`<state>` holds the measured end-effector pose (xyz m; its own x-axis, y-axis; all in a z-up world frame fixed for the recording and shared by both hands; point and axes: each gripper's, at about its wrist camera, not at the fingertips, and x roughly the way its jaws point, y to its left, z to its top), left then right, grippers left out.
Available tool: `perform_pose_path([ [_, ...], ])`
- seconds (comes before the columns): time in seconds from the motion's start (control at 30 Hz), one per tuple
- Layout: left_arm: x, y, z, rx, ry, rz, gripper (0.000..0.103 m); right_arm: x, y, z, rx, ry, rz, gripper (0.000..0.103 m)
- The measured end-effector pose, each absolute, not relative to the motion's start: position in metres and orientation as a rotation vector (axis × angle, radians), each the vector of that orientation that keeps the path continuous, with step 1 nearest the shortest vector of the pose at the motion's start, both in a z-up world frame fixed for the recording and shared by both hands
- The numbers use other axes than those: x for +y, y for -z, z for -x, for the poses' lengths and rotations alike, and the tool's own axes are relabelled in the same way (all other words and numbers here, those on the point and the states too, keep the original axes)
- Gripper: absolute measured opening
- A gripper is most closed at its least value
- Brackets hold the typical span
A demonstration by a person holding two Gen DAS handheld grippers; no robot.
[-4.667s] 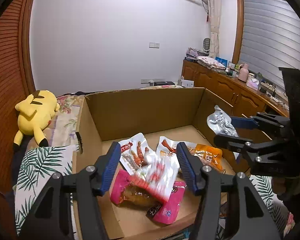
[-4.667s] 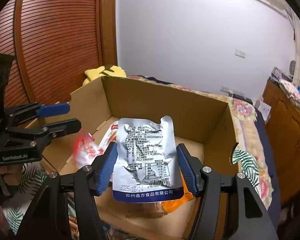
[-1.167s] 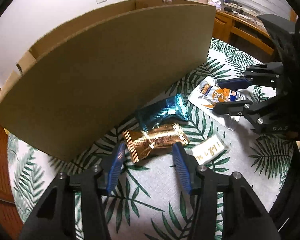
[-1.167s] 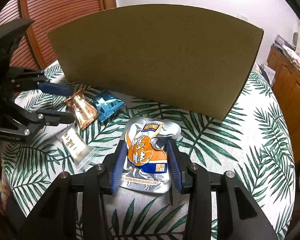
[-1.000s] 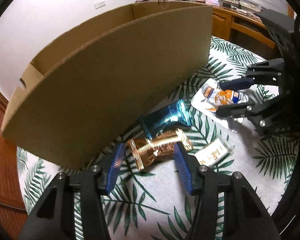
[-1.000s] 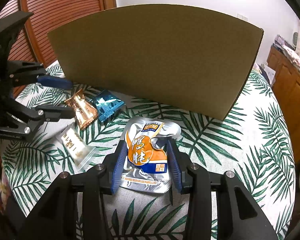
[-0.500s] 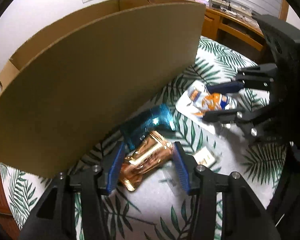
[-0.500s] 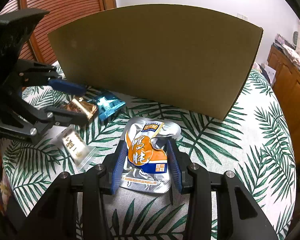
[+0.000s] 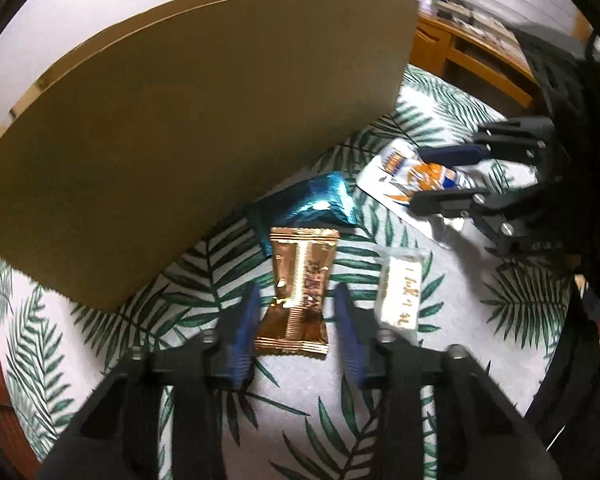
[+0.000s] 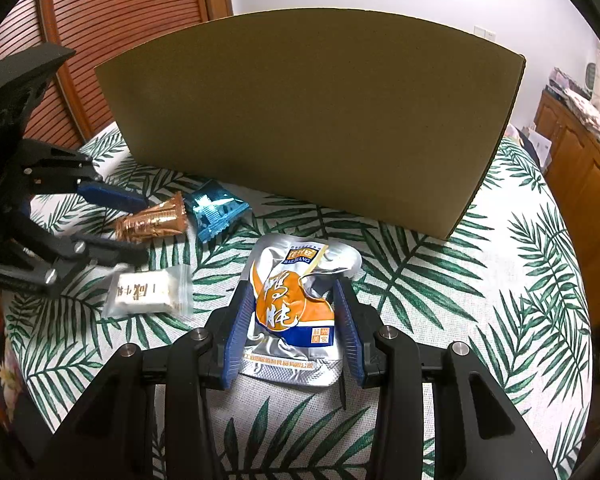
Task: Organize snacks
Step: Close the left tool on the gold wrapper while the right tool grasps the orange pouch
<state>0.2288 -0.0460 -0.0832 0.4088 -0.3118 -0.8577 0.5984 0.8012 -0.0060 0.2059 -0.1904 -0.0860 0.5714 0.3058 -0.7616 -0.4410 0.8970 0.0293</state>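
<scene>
The cardboard box (image 10: pixel 312 120) fills the back of the scene, its plain outer wall facing us, standing on the palm-leaf tablecloth (image 10: pixel 480 288) that covers the table; behind it, a slatted wooden door (image 10: pixel 112 36) at the left and wooden cabinets (image 10: pixel 580 176) off to the right. Four snacks lie on the cloth in front of the box wall. Biggest of them is the silver and orange pouch (image 10: pixel 296 312); it lies flat and crumpled, and the right gripper (image 10: pixel 294 316) has its blue pads pressed against the pouch's two sides, jaws narrowed to the pouch's width, gripping it. Over to the left, the left gripper (image 9: pixel 296 320) straddles the gold packet (image 9: pixel 298 296); its jaws are closing, the packet's lower half between the blue pads; the pads sit just beside the wrapper's edges, and whether they press on it yet I cannot tell. The gold packet's top end touches the blue foil packet (image 9: pixel 312 210), which lies nearest the box wall. Just beside the left gripper's right finger sits the small clear-wrapped white sweet (image 9: pixel 400 296), apart from the gold packet, with writing on its face; blurred in the right wrist view.
</scene>
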Motion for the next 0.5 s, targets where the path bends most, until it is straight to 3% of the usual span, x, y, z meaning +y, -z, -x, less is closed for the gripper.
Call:
perform_pose_path([
  [0.27,-0.03,0.081,-0.229,0.968,0.519,-0.211,0.017,-0.19,0.086,-0.206,0.857,-0.44,0.177,0.042],
  [0.5,-0.019,0.06,-0.204,0.872,0.469,-0.126,0.016,-0.18,0.086,-0.208,0.882,-0.445,0.207,0.057],
])
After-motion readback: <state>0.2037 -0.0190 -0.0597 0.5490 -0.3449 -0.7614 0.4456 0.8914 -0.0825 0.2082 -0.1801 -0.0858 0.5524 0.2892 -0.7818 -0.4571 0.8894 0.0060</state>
